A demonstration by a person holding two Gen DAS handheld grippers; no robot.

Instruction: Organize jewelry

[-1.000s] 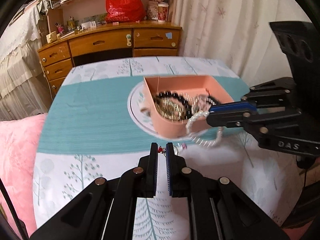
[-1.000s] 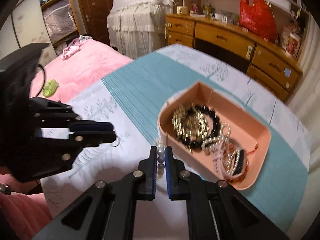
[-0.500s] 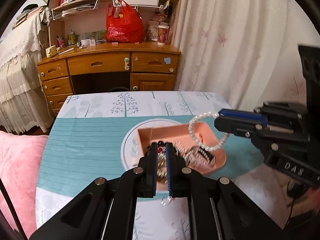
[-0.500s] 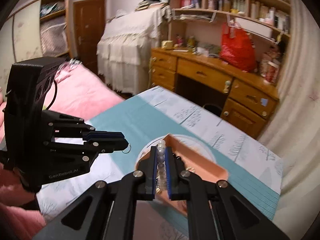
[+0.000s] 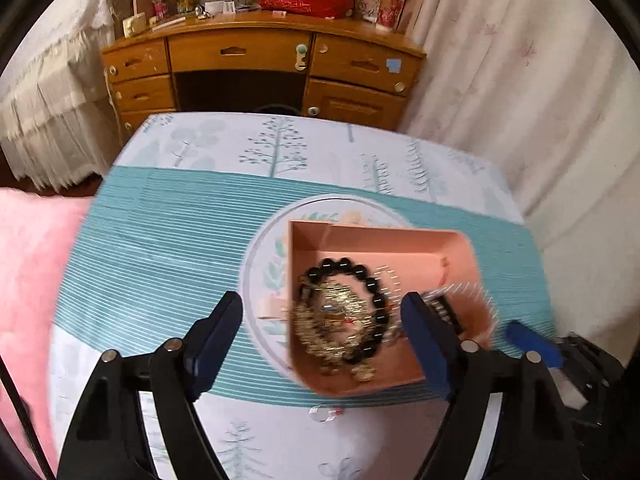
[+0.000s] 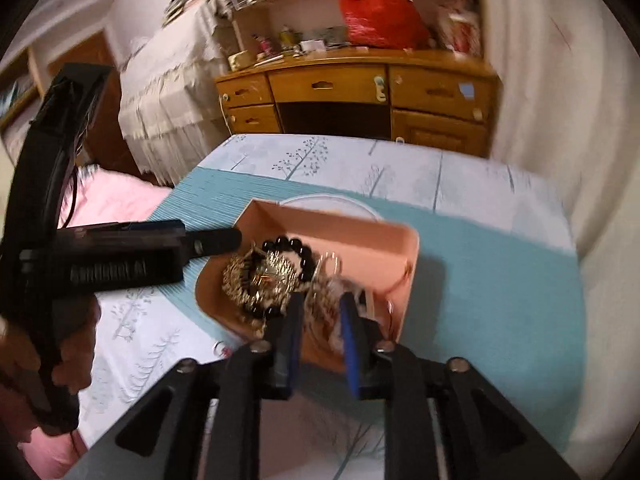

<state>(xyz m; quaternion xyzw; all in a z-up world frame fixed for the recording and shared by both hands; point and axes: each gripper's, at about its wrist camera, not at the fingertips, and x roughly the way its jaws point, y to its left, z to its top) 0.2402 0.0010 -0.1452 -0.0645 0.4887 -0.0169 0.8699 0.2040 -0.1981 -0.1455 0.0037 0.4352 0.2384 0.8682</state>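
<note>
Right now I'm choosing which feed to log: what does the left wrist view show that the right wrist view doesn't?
Only the left wrist view shows the left gripper from behind, wide open, and a small ring clearly on the cloth before the tray. Only the right wrist view shows the hand holding the left gripper, and the right gripper open. Both show the pink tray and the black bead bracelet.

Black tongs (image 5: 322, 320), blue pads (image 5: 424, 344), silver screws.

We see a matt pink plastic tray (image 5: 384, 240), glossy black beads (image 5: 352, 264), a printed cloth (image 5: 160, 232), and a varnished wooden desk (image 5: 256, 52).
</note>
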